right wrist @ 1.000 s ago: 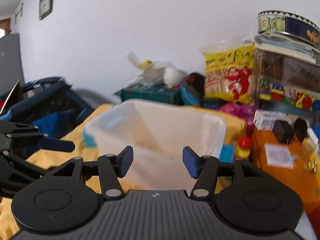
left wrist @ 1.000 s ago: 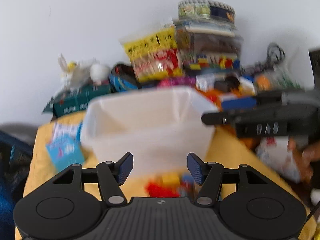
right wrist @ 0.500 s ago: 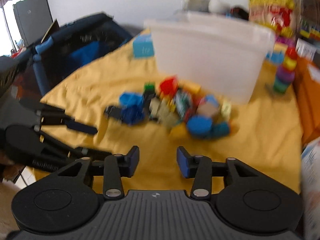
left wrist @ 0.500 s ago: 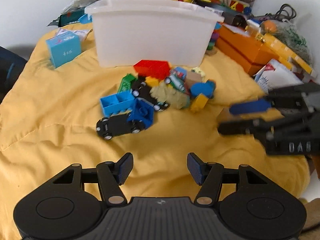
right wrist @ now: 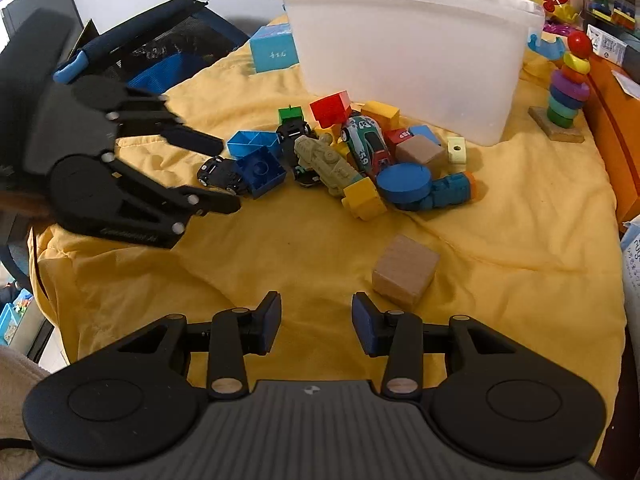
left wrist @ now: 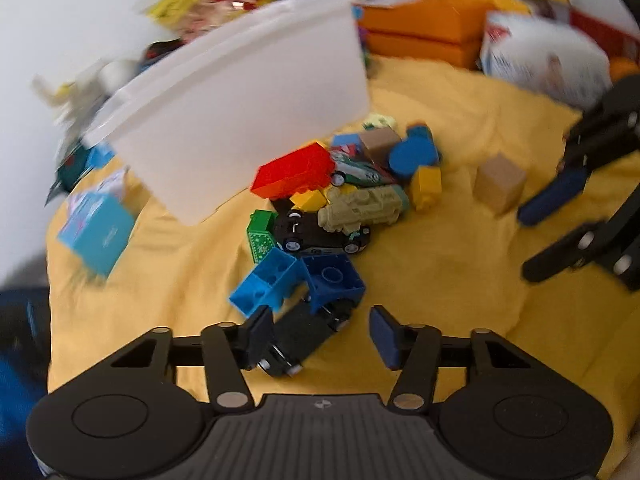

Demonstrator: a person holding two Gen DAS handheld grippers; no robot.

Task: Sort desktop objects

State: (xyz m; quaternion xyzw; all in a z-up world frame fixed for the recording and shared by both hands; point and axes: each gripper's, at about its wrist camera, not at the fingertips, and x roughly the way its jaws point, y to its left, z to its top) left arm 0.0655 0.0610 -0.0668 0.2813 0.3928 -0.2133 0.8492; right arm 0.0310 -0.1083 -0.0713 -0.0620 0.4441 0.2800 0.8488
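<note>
Right wrist view: toy pile (right wrist: 340, 156) unsorted on yellow cloth (right wrist: 500, 240); bin (right wrist: 404, 52) shows nothing inside. Both my tools, left (right wrist: 224, 176) and right (right wrist: 316, 324), released, empty; sorting seemingly not begun.

Toy pile (right wrist: 344, 160) lies on the cloth (right wrist: 500, 240) directly before the bin (right wrist: 408, 52). Lone wooden cube (right wrist: 405, 275) sits apart, nearer the camera than the pile. Ring stacker (right wrist: 568, 92) stands right of the bin; small box (right wrist: 274, 52) left of it.

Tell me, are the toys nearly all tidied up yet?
Not yet. Nothing looks sorted: the toy pile lies on the yellow cloth beside the white bin, and a wooden cube sits apart. Both the left gripper and the right gripper are open and empty. All the toys remain.
</note>
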